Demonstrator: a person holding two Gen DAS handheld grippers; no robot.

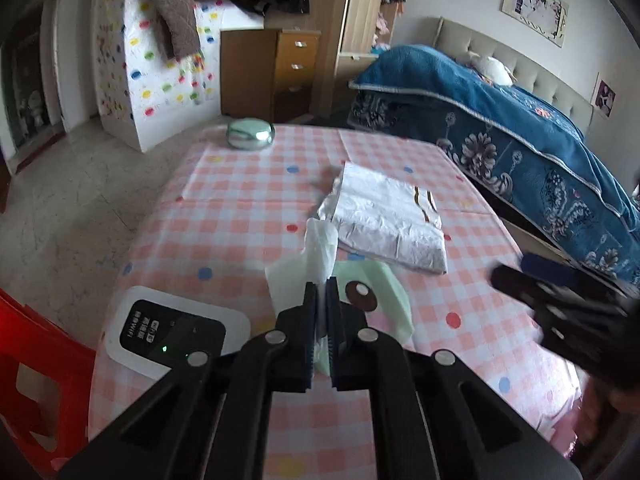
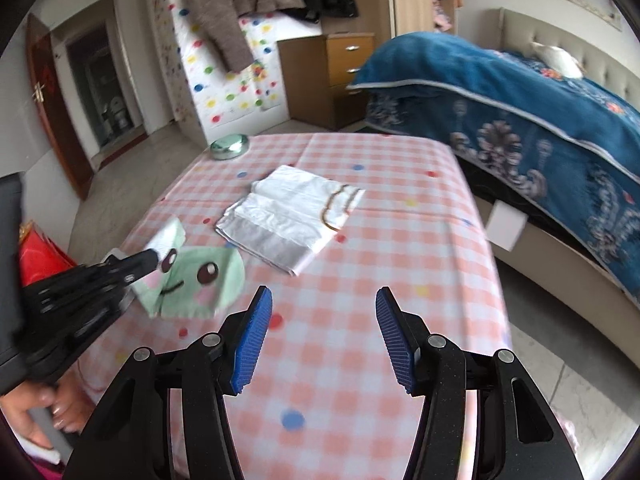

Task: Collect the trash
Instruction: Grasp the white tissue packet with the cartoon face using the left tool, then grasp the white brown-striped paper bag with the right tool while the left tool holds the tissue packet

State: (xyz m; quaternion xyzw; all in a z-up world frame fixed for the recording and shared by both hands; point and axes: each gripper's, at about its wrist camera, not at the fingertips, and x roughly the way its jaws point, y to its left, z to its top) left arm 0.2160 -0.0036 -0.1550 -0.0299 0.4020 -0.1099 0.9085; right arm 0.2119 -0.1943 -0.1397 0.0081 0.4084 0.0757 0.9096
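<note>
A: Where is the trash now?

B: The green cartoon-face napkin (image 2: 192, 280) is pinched at one edge by the left tongs (image 1: 320, 288), clamped on it, the rest of it hanging just above the near part of the checked counter (image 1: 248, 184). Beyond it, the folded white plastic bag (image 1: 384, 220) lies flat on the counter.

A: And the other tongs?

B: The right tongs (image 2: 323, 320) stand apart with nothing between the blue pads, pointing down over bare cloth, nearer than the bag.

A: What could go wrong?

B: I judge the grip thin: only an edge is caught, so a quick swing could tear it or let it slip out. The bag lies closed and flat, so the right tongs may slide over it or snag the tablecloth.

A: Do the views differ?

B: The left wrist view shows the pads pressed on the paper, and a white device with a black screen (image 1: 176, 332) beside it. The right wrist view shows the napkin's whole face and a hand (image 2: 36, 412) gripping the left handle.
</note>
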